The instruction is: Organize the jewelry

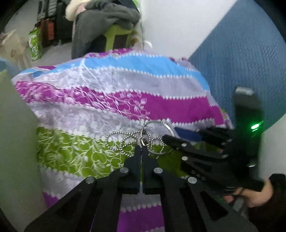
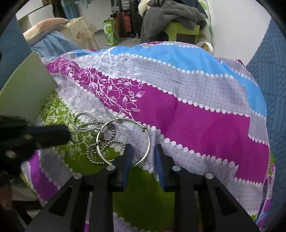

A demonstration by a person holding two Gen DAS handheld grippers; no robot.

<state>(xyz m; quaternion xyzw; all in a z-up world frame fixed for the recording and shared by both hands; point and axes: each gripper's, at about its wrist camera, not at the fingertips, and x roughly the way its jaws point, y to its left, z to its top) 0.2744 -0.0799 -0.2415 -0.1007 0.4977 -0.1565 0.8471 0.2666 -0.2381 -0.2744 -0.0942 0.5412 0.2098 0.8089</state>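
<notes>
A tangle of jewelry lies on a striped purple, blue, grey and green cloth [image 1: 160,107] [image 2: 196,116]. It is a silver bangle [image 1: 157,125] [image 2: 149,141], a ball chain necklace [image 1: 114,135] [image 2: 100,157] and a small ring [image 2: 99,128] linked to it. My left gripper [image 1: 142,149] [image 2: 68,133] is shut, its tips pinching the necklace where chain and ring meet. My right gripper [image 2: 143,151] [image 1: 170,133] stands open at the bangle's near side. The bangle's rim passes between its blue pads [image 2: 127,160] untouched.
A pale green board [image 1: 17,125] [image 2: 26,92] stands against the cloth at the left. A blue quilted surface [image 1: 232,62] rises at the right. Grey clothes [image 2: 171,12] lie piled on a green stool at the back. A person's hand [image 1: 253,194] holds the right gripper.
</notes>
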